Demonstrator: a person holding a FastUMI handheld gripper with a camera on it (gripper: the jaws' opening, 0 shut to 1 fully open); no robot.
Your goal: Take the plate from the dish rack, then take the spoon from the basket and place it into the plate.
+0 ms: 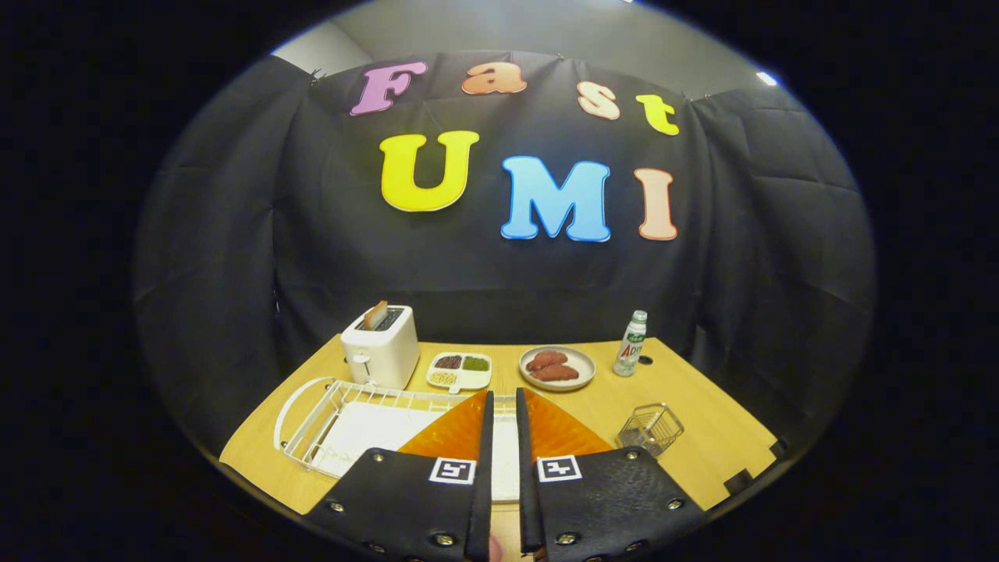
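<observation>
Two fingers of the gripper (502, 406) stand close together with only a narrow slit between them, nothing held in that slit; each finger carries a small square black-and-white marker tag near its base.

Just ahead of the fingers and a little to their left lies a white wire dish rack (312, 421) on a white drip tray, its rounded end pointing away to the left; whether a plate stands in it I cannot tell, since the fingers cover its nearer right part. To the right of the fingers, near them on the wooden table (702, 437), sits a small wire basket (649, 428), tilted; no spoon can be made out in it at this size.

Beyond the rack stands a white toaster (381, 344) with one slice of toast (375, 314) poking up from its slot; just beside the toaster, to its right, is a white divided dish (460, 369) with dark, green and pale fillings in separate compartments. Further right is a round grey plate (557, 367) bearing two brownish-red pieces of food; near that plate stands a small upright bottle (631, 343) with a white cap and a green-and-white label, whose red letters are too small to read surely.
</observation>
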